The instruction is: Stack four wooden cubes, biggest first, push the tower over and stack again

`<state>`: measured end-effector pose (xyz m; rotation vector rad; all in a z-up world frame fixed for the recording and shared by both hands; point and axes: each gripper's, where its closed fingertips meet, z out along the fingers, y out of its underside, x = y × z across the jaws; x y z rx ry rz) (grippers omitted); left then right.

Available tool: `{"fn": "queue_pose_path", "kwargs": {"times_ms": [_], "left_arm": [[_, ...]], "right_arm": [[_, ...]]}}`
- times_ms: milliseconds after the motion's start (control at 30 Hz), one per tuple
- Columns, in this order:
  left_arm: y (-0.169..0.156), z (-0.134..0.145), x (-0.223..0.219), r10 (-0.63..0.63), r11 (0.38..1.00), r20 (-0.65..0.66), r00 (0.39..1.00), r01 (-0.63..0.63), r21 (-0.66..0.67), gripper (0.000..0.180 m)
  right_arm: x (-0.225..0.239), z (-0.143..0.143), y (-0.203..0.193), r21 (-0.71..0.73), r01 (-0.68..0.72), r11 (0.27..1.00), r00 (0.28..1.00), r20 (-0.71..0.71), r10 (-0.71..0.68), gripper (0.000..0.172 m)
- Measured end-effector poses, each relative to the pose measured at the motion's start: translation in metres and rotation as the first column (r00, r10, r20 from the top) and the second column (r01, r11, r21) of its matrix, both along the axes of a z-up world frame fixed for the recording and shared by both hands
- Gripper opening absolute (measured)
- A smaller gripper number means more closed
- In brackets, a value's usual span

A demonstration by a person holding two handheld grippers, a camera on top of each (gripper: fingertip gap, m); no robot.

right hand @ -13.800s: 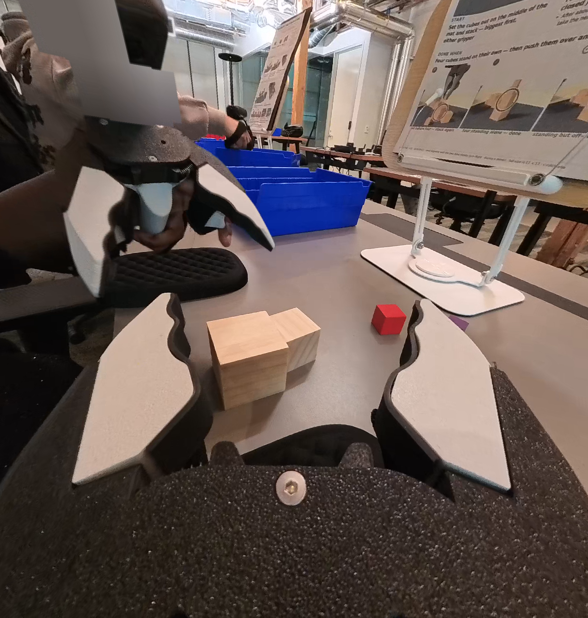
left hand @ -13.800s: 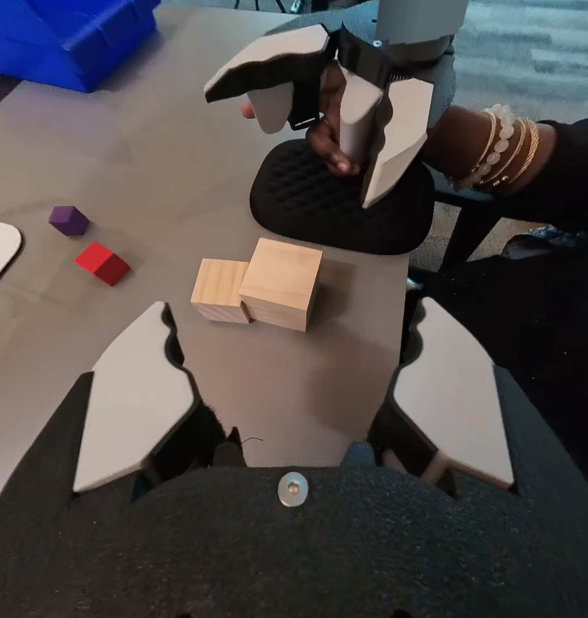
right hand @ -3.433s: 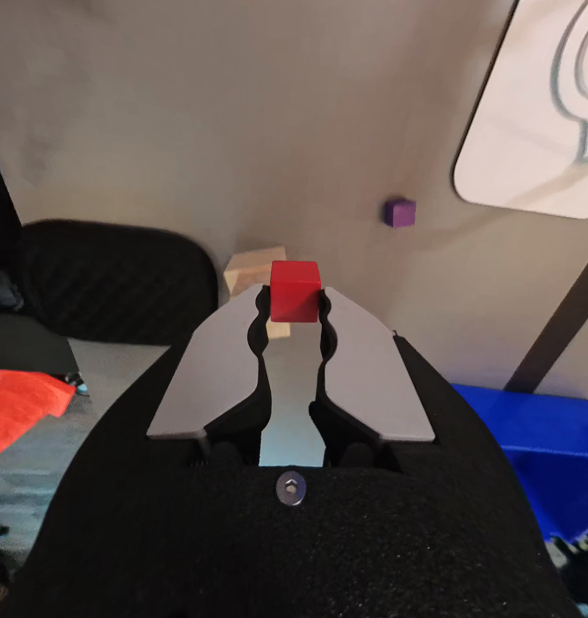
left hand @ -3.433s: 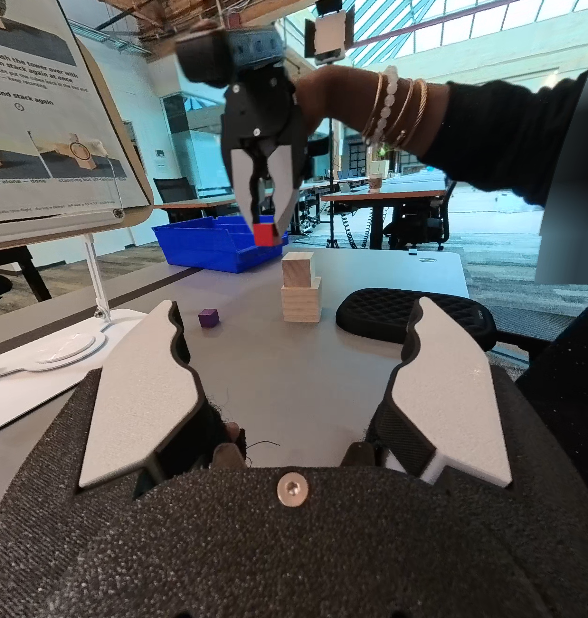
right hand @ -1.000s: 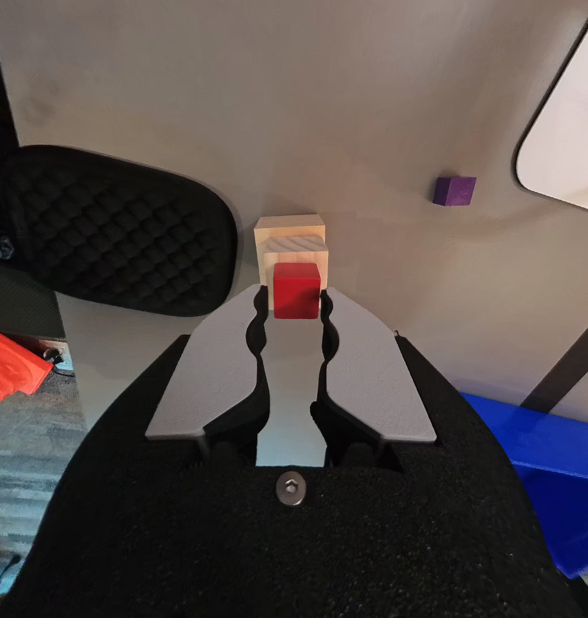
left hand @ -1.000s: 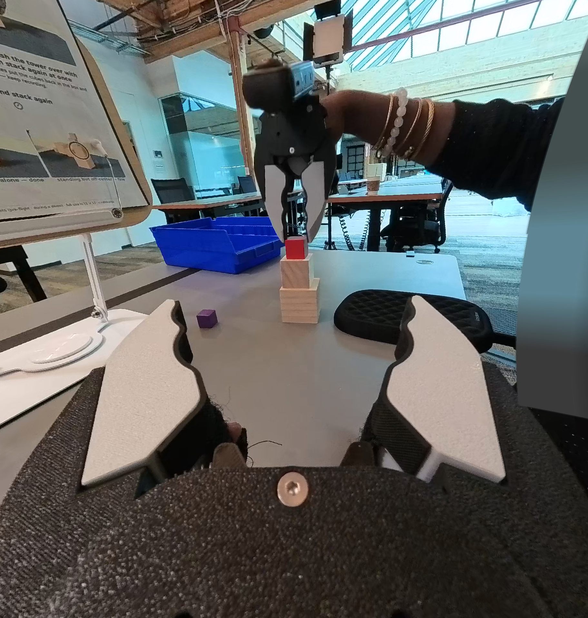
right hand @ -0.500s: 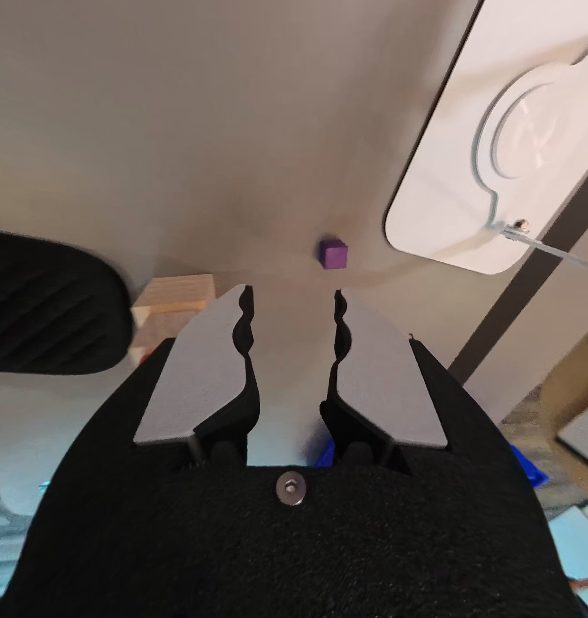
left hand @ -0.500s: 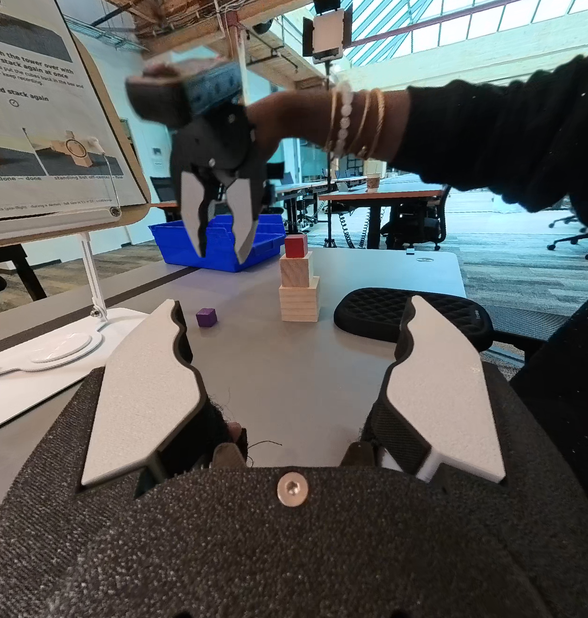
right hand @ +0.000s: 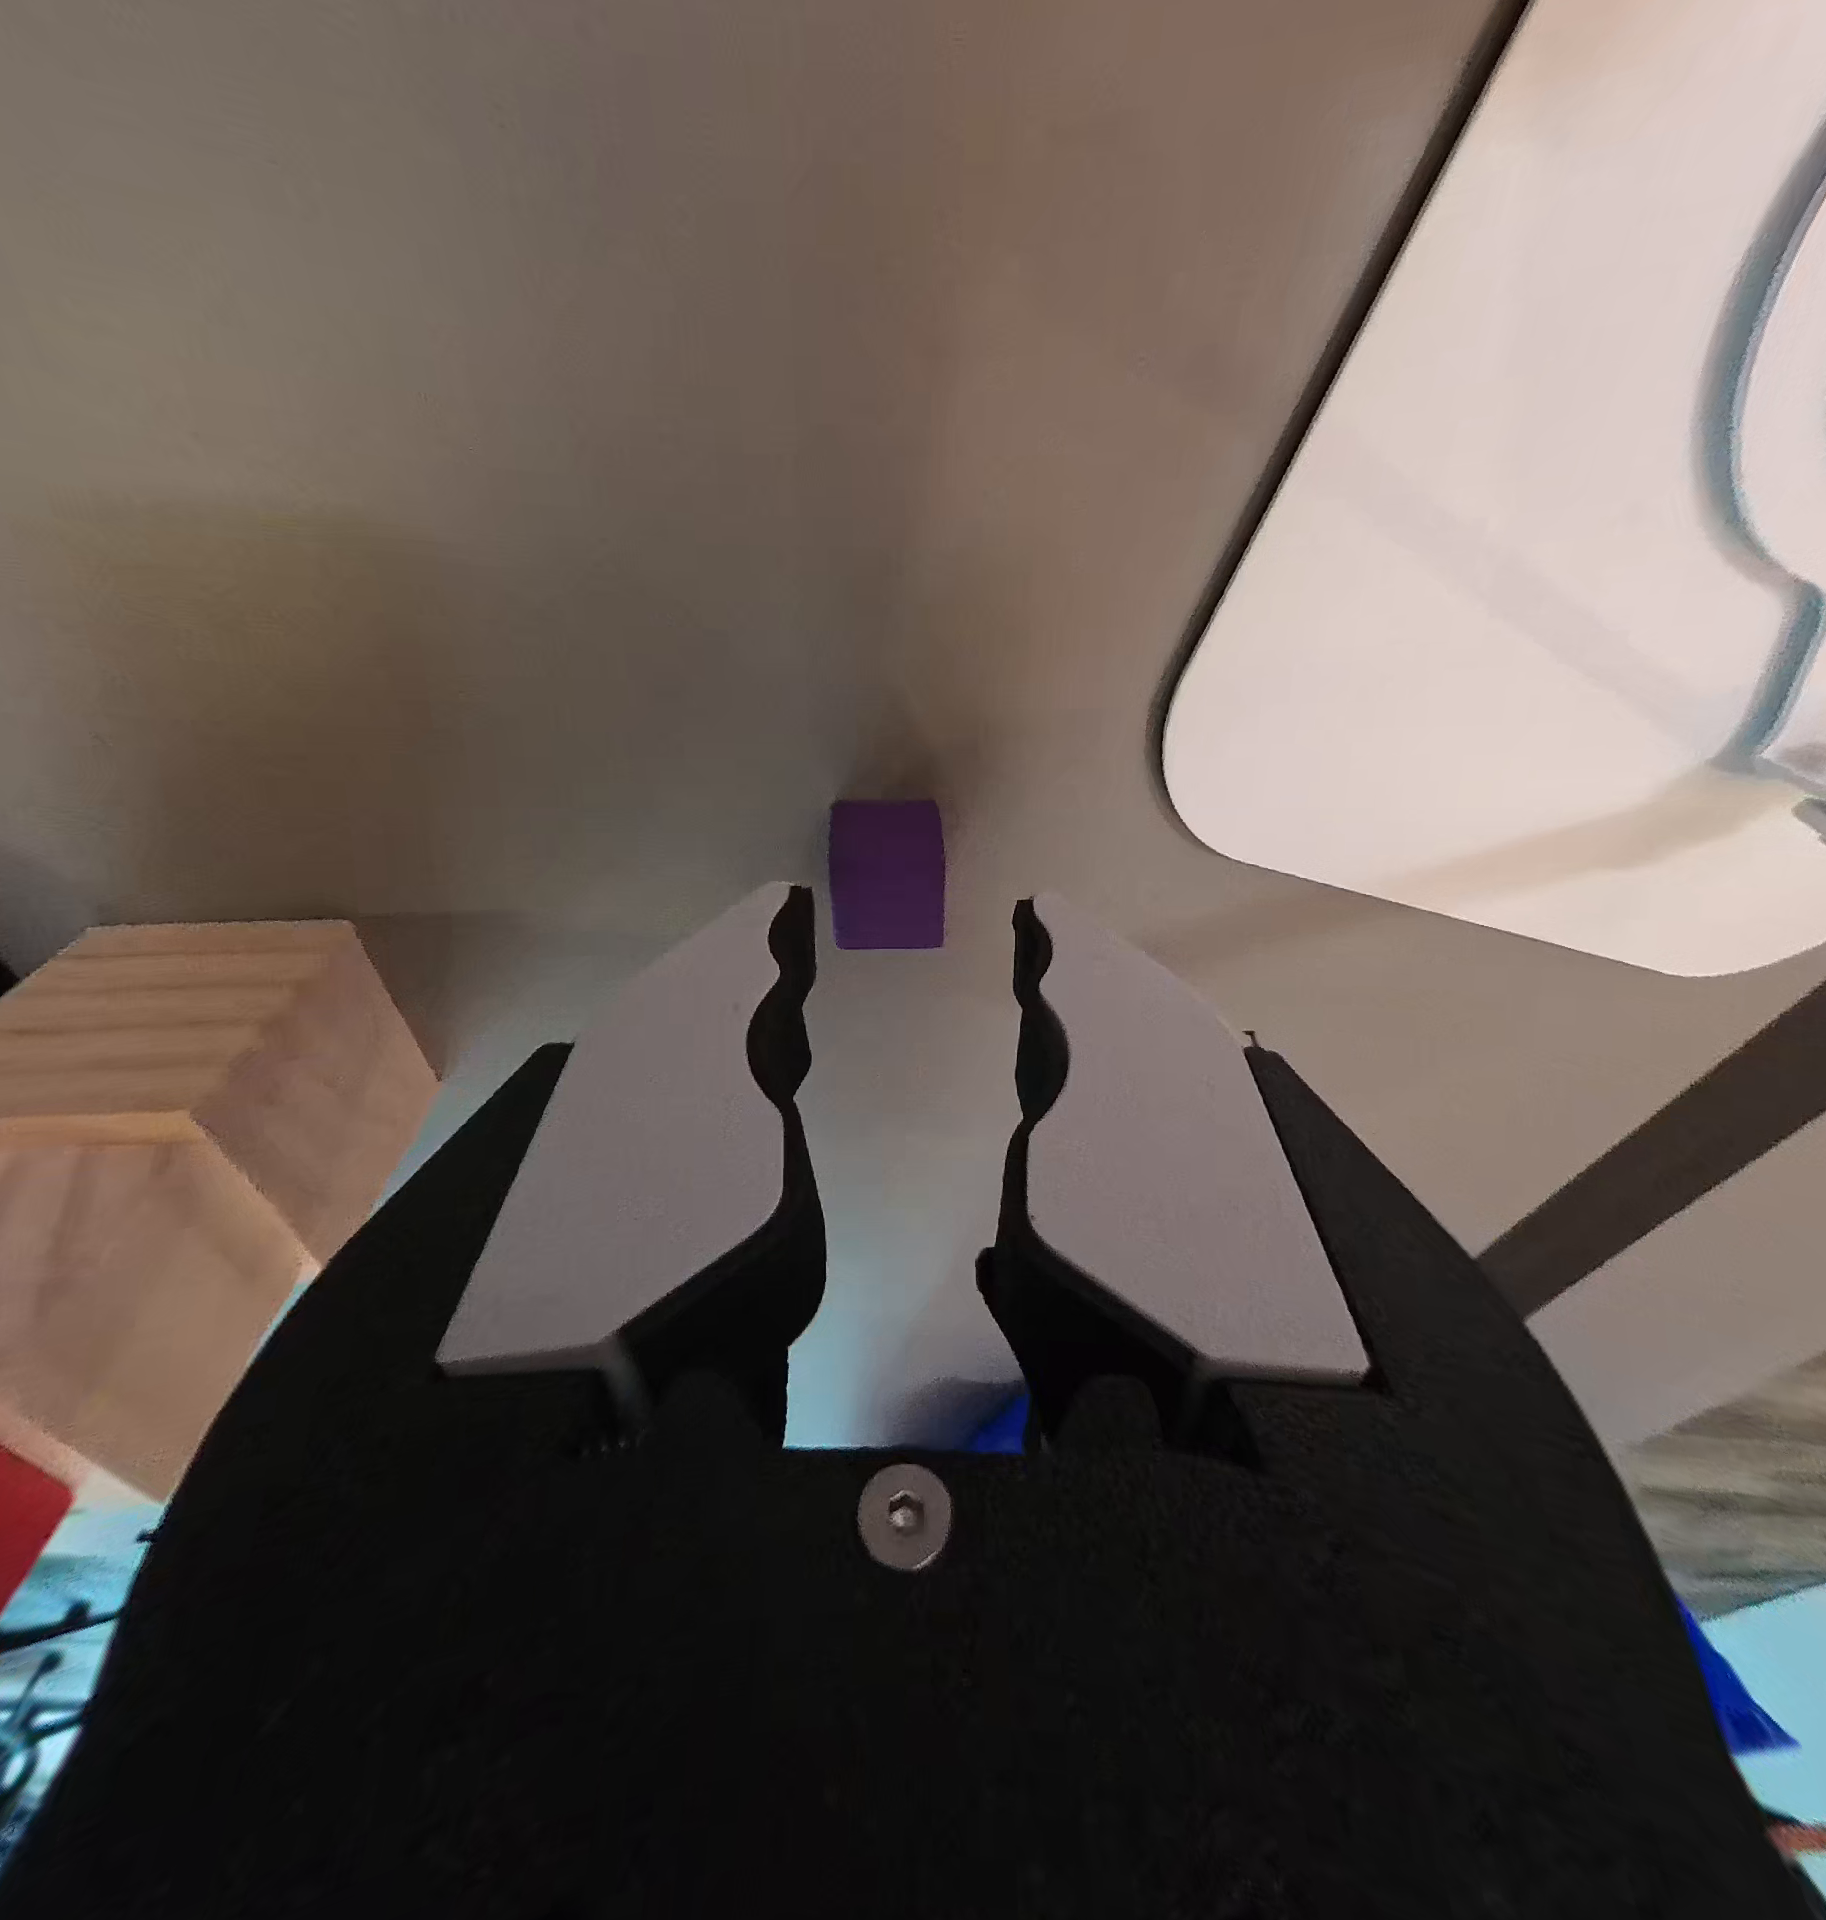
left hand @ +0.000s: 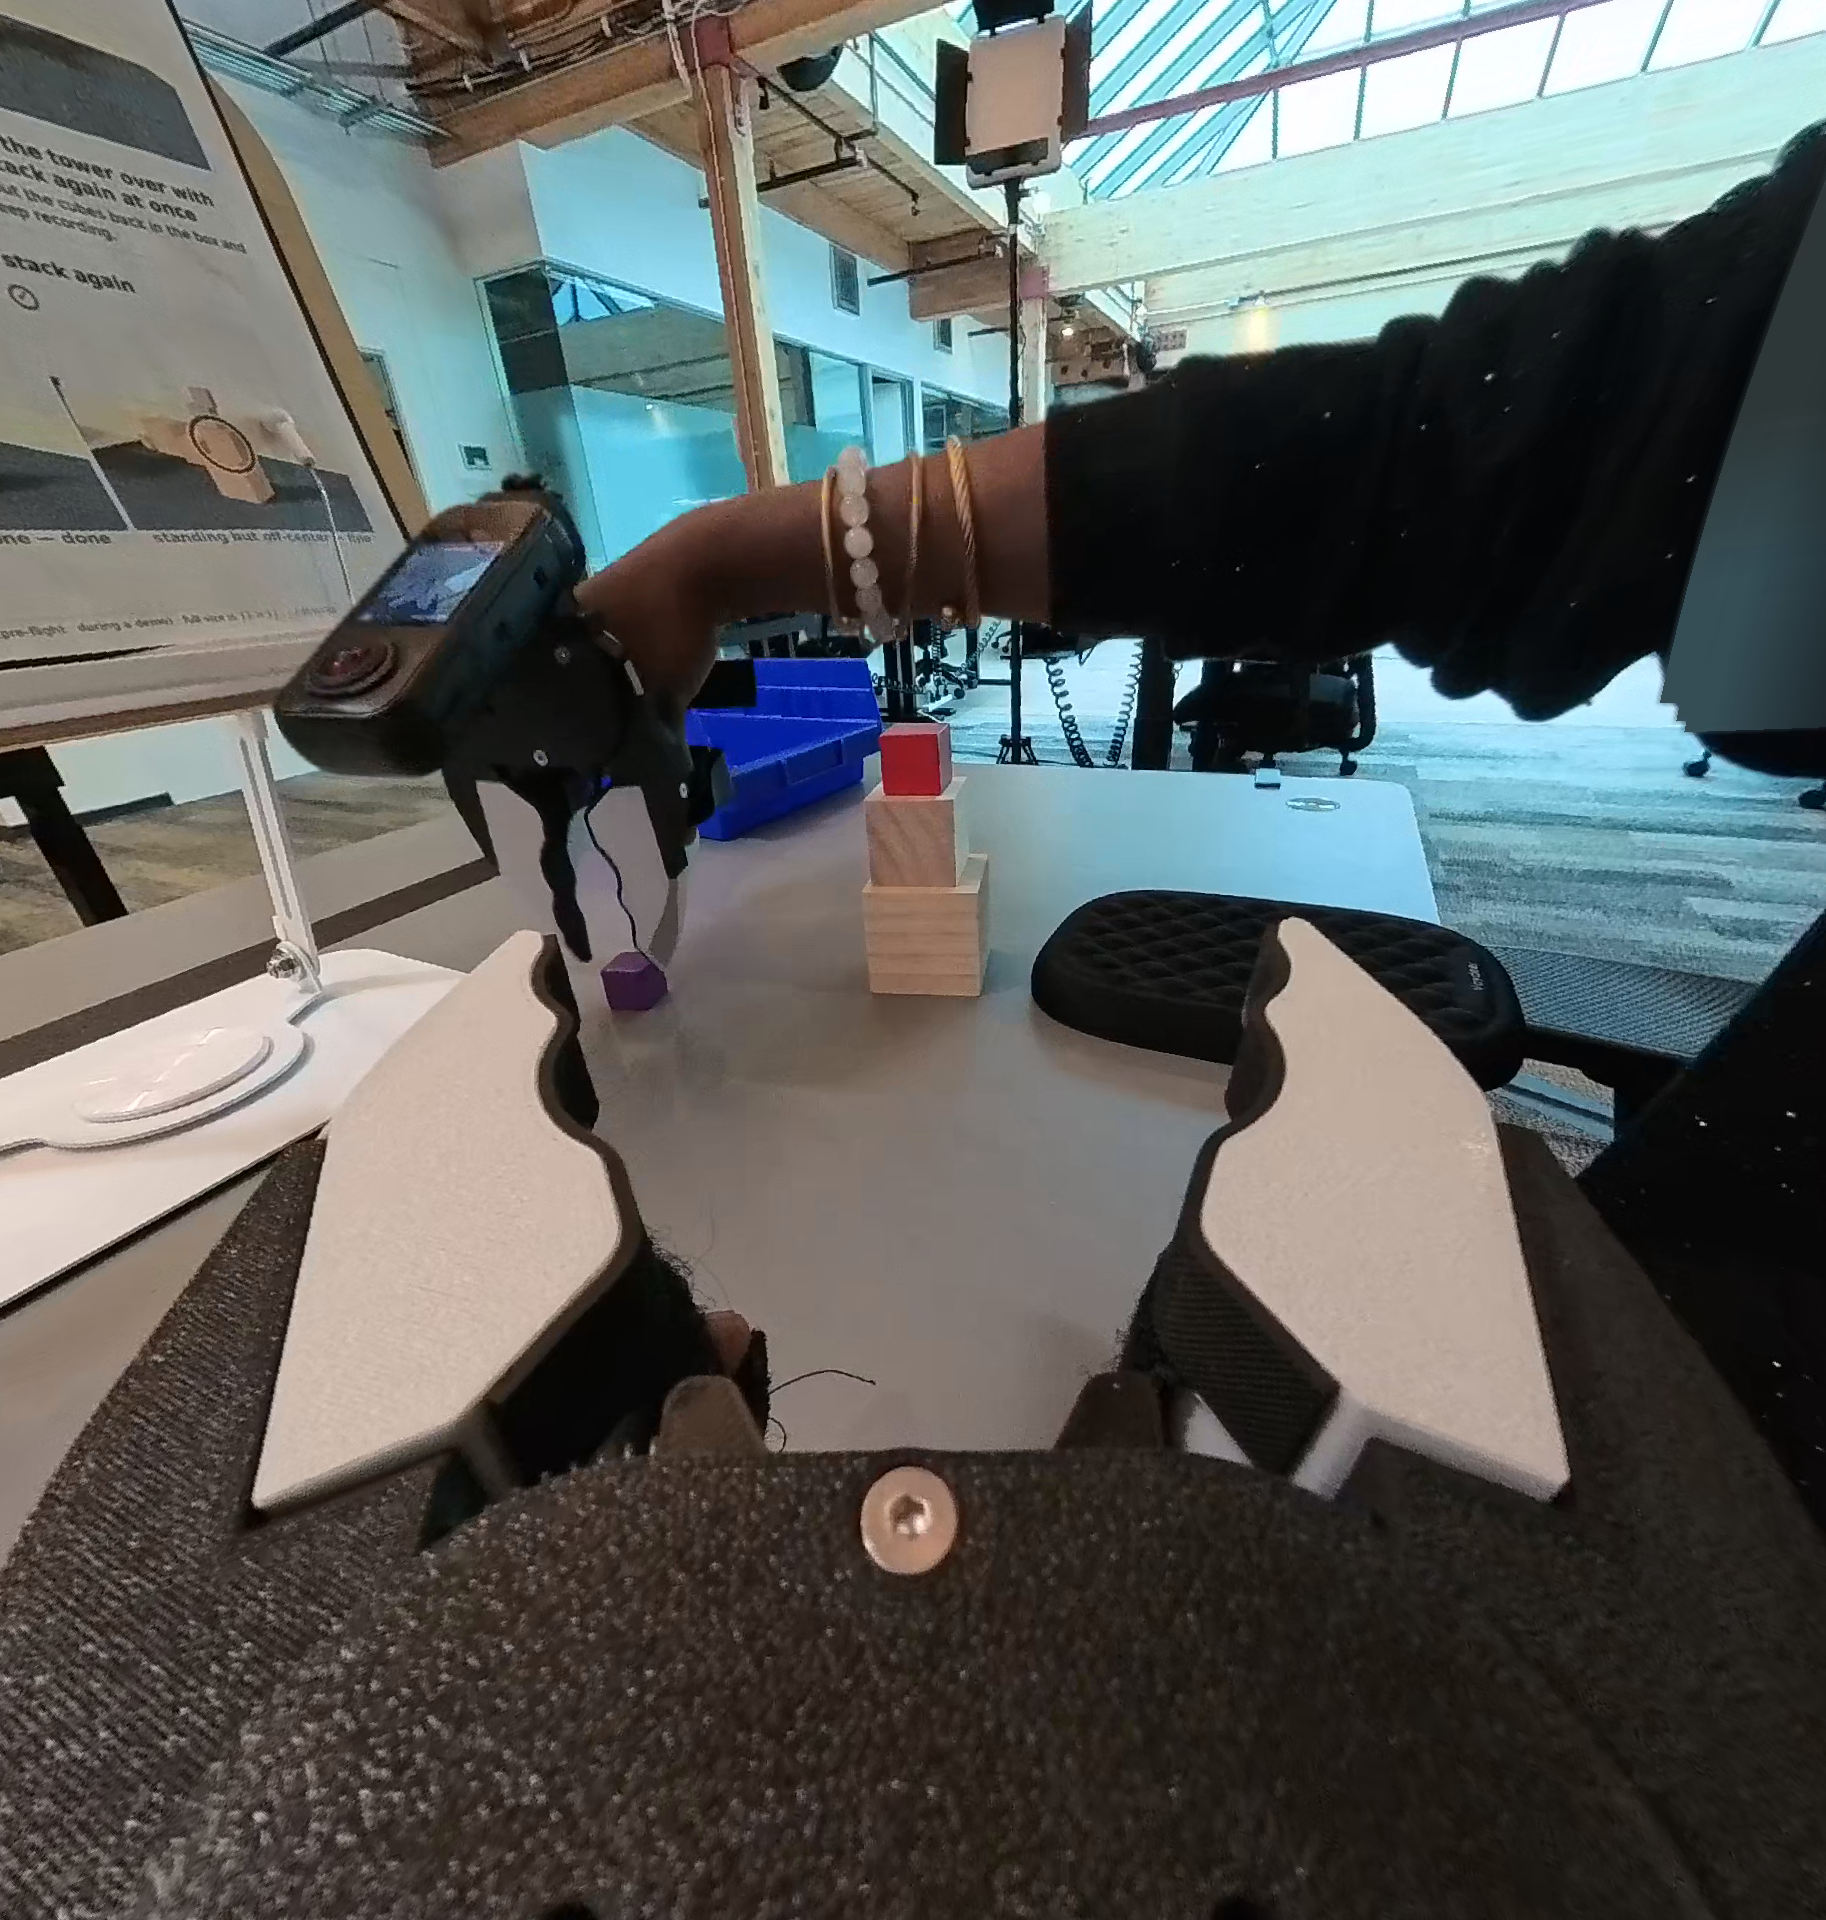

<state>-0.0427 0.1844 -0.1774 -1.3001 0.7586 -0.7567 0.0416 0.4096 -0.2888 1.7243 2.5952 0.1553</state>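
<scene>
Left gripper (left hand: pixel 914 1049) jaws wide apart, nothing between them. Beyond, right gripper (left hand: pixel 623 940) poised over purple cube (left hand: pixel 634 981), beside stack w/ red cube (left hand: pixel 914 758) on top.

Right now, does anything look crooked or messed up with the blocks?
A little. In the tower, the middle wooden cube sits off-centre on the bigger bottom cube, nearer its left edge. The red cube on top looks level. The purple cube sits alone on the table, under the open right tool.

Left tongs (left hand: pixel 909 1039): white wavy-edged fingers (left hand: pixel 441 1226), black textured body, silver screw (left hand: pixel 909 1525) at 6 o'clock. Right tongs (left hand: pixel 623 940): black, camera-topped, thin black cable. Black sleeve (left hand: pixel 1408 499), beaded and gold bracelets (left hand: pixel 888 540).
</scene>
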Motion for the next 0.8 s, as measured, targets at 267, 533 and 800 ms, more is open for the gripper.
{"fn": "queue_pose_path", "kwargs": {"times_ms": [267,533,800], "left_arm": [[0.0,0.0,0.0,-0.001,1.0,-0.002,1.0,0.001,-0.002,0.121],[0.0,0.0,0.0,0.001,1.0,-0.001,1.0,-0.001,-0.001,0.12],[-0.001,0.0,0.0,0.002,1.0,-0.003,1.0,-0.002,0.003,0.12]], "right_arm": [[0.004,-0.009,0.001,-0.03,-0.003,1.0,1.0,-0.023,0.002,0.021],[0.012,0.04,-0.014,-0.022,0.004,1.0,0.996,-0.089,-0.006,0.021],[0.064,0.109,-0.05,0.045,0.069,0.997,0.997,-0.031,-0.068,0.021]]}}
